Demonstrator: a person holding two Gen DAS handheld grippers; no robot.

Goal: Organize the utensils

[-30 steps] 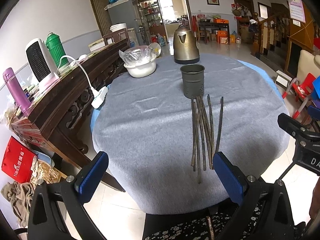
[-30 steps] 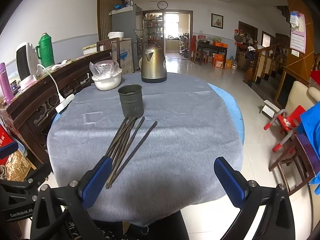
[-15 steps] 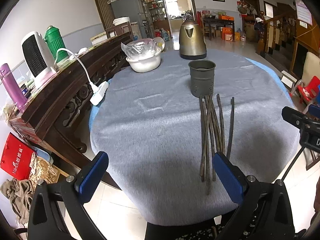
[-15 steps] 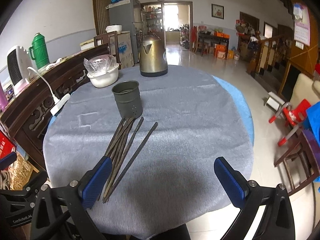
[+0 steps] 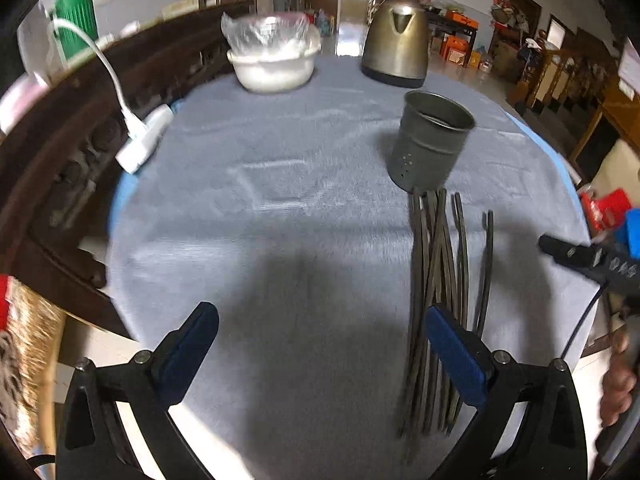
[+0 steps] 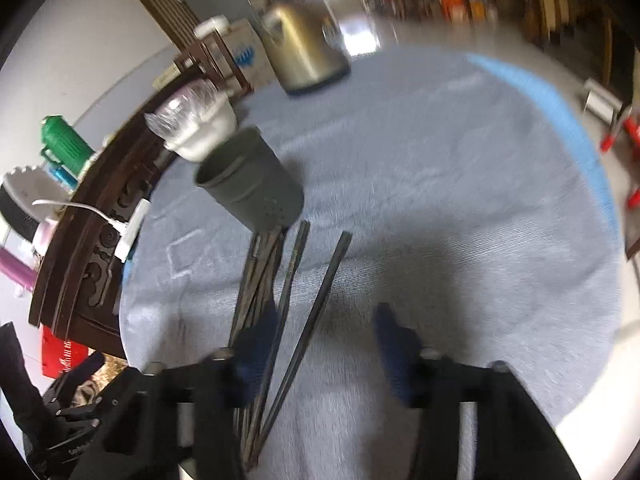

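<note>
Several dark chopsticks (image 5: 438, 264) lie in a loose bundle on the grey tablecloth (image 5: 280, 208), their far ends near a grey metal holder cup (image 5: 430, 148) that stands upright. My left gripper (image 5: 324, 352) is open and empty above the near table edge, left of the bundle; its right finger overlaps the chopsticks' near ends. In the right wrist view the chopsticks (image 6: 280, 292) fan out below the cup (image 6: 250, 186). My right gripper (image 6: 324, 344) is open and empty, low over the chopsticks, with one separate chopstick (image 6: 320, 304) between its fingers.
A brass kettle (image 5: 396, 46) and a white bowl covered in plastic (image 5: 274, 56) stand at the table's far side. A dark wooden sideboard (image 5: 60, 152) with a white power strip (image 5: 142, 144) runs along the left. Red chairs (image 6: 624, 136) stand on the floor at right.
Both grippers have moved forward and down over the table toward the chopsticks. The right gripper has tilted, and its fingers stand closer together than before. The chopsticks and cup have not moved.
</note>
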